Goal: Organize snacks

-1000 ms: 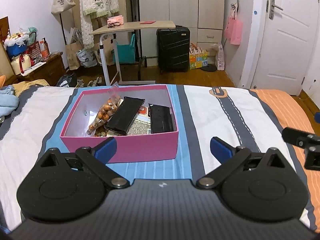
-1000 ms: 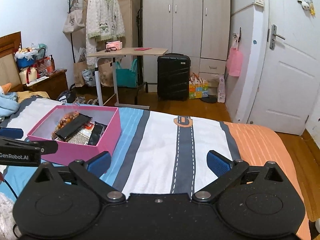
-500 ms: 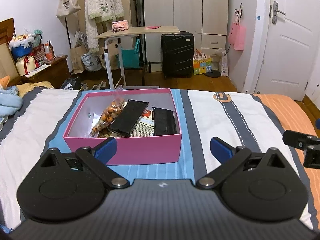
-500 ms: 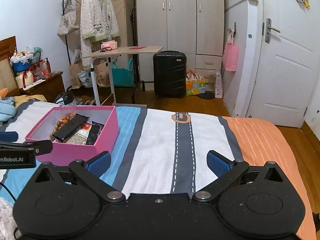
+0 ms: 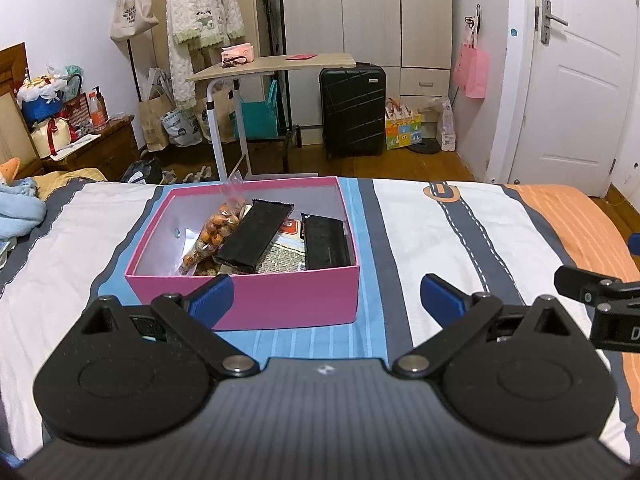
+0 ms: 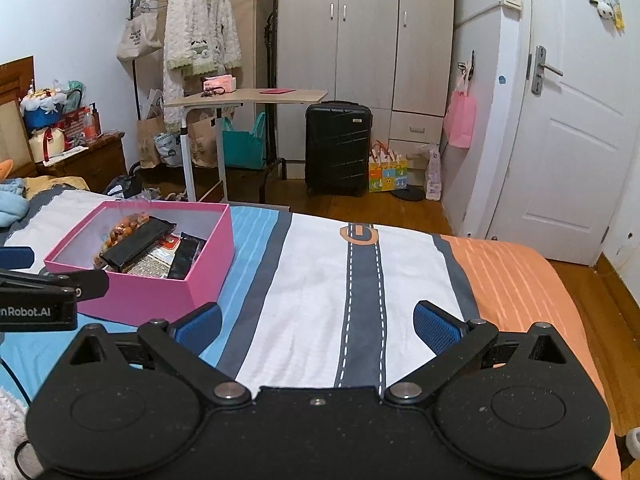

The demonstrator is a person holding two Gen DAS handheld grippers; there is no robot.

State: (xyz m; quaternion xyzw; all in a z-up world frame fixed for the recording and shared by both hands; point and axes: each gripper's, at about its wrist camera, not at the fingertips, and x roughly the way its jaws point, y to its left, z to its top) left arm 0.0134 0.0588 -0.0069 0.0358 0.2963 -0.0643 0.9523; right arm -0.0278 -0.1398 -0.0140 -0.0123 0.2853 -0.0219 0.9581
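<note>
Both claws are held wide open and empty; the pink box (image 5: 244, 300) on the bed (image 5: 440, 216) is met straight ahead of the left claw (image 5: 324, 294), leftward of the right claw (image 6: 318, 322).

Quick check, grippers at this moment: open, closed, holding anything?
Left gripper: open, holding nothing.
Right gripper: open, holding nothing.

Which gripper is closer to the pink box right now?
Left. The left gripper sits right in front of the pink box, facing it; the right gripper is off to the box's right, over the bedspread.
</note>
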